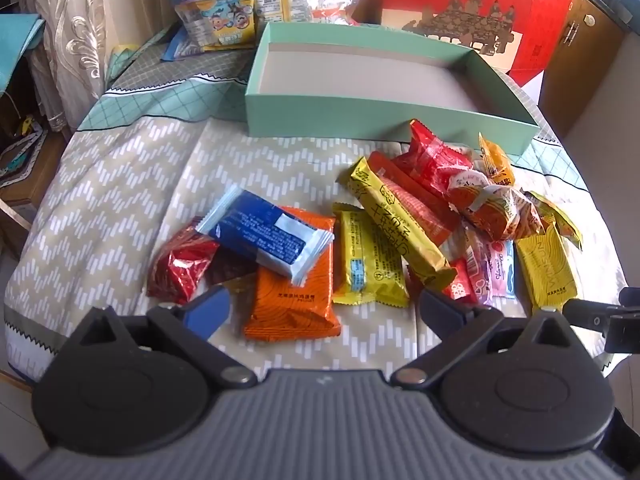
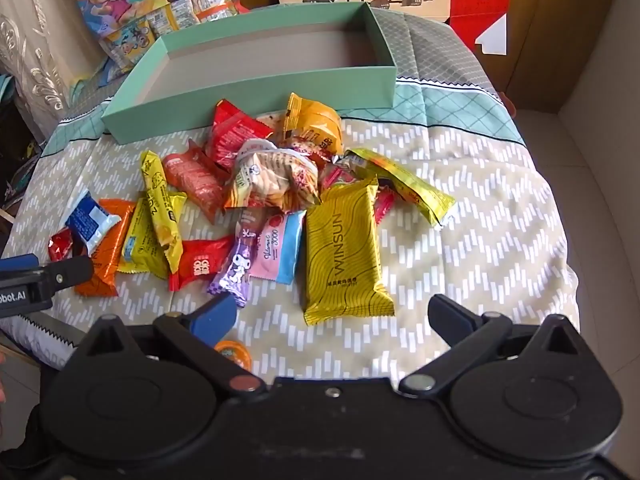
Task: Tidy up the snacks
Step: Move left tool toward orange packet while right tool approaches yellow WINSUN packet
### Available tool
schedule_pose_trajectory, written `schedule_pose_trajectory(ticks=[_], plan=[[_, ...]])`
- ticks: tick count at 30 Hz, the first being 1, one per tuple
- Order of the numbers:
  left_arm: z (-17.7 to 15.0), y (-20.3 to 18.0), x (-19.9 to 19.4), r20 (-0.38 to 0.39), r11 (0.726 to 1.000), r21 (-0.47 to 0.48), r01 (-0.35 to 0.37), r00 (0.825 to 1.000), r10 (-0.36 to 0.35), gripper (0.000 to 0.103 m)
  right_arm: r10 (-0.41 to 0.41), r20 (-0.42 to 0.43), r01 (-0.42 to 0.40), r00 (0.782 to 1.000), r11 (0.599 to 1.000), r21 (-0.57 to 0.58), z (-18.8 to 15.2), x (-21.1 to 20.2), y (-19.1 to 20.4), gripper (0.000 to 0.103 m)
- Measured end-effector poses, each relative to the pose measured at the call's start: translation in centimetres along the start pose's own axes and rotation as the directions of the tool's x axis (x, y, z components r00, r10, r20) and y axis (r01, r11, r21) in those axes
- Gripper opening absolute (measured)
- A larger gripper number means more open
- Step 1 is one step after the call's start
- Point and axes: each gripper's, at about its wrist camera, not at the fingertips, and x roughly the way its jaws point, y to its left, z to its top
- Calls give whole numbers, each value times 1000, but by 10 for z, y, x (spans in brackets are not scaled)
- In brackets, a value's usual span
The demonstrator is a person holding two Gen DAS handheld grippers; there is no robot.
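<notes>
Both tools spread wide, nothing pinched: left tool (image 1: pixel 322 308), right tool (image 2: pixel 332 316). Snack packets (image 2: pixel 256 208) heaped on the surface just before the empty green box (image 2: pixel 256 80). Risk: overlapping slick wrappers, so a pinch may drag neighbours or slip.

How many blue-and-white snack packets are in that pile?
1. The blue-and-white packet lies at the pile's left end, resting on the orange packet and partly over a red foil one. Others could be buried under the heap on the right.
</notes>
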Motion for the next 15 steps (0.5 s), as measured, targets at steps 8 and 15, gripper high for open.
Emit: schedule_pose_trajectory(ticks=[8, 15], plan=[[0, 3, 3, -16, 1000, 2, 2, 1000, -2, 103, 4, -7, -4, 1000, 1000, 7, 0, 2, -1, 103], [0, 6, 5, -26, 1000, 4, 2, 1000, -1, 103, 5, -8, -5, 1000, 1000, 8, -1, 3, -1, 103]])
